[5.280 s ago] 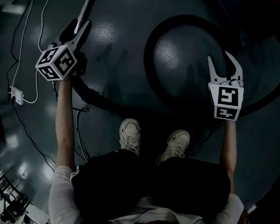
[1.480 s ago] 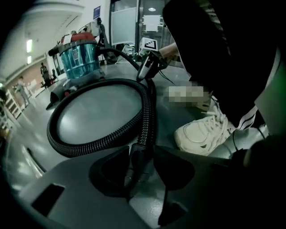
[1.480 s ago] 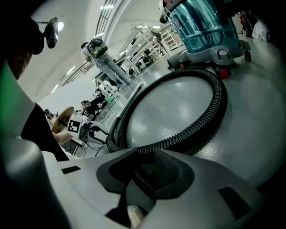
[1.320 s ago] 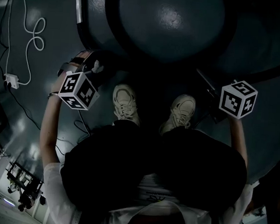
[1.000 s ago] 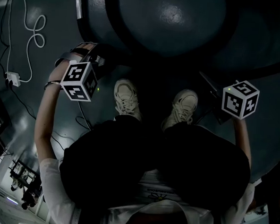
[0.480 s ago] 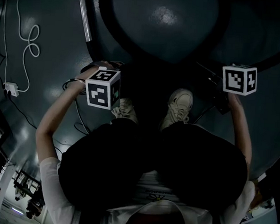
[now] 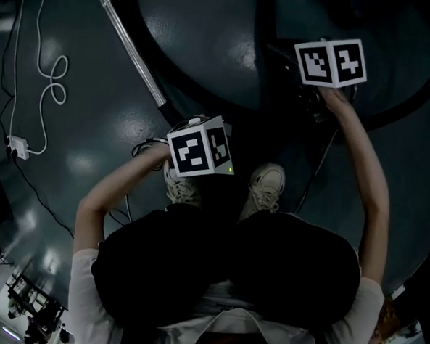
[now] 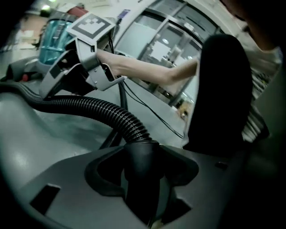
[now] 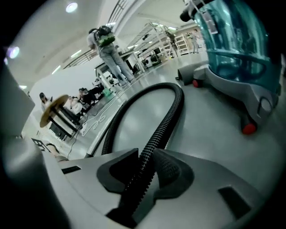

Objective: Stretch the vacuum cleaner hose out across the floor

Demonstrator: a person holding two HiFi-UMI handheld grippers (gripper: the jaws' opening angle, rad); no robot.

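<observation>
The black ribbed vacuum hose (image 7: 258, 76) curves over the dark floor ahead of my feet. Its metal wand (image 7: 131, 50) lies slanting at the upper left. In the left gripper view my left gripper (image 8: 141, 157) is shut on the hose's smooth black cuff (image 8: 142, 170), and the ribbed hose (image 8: 96, 107) runs off to the left. In the right gripper view my right gripper (image 9: 145, 169) is shut on the ribbed hose (image 9: 166, 120), which loops away toward the teal vacuum cleaner body (image 9: 232, 49). From above, only the marker cubes show: the left (image 7: 199, 145), the right (image 7: 331, 62).
A white cable (image 7: 50, 74) with an adapter (image 7: 17, 147) lies at the far left. My shoes (image 7: 266, 183) stand between the grippers, and a thin black cable (image 7: 313, 174) runs beside them. A person (image 9: 109, 51) stands far off among shelves.
The left gripper has swung right, over my left shoe. The right gripper has moved forward and leftward, with the arm stretched out. More of the wand shows.
</observation>
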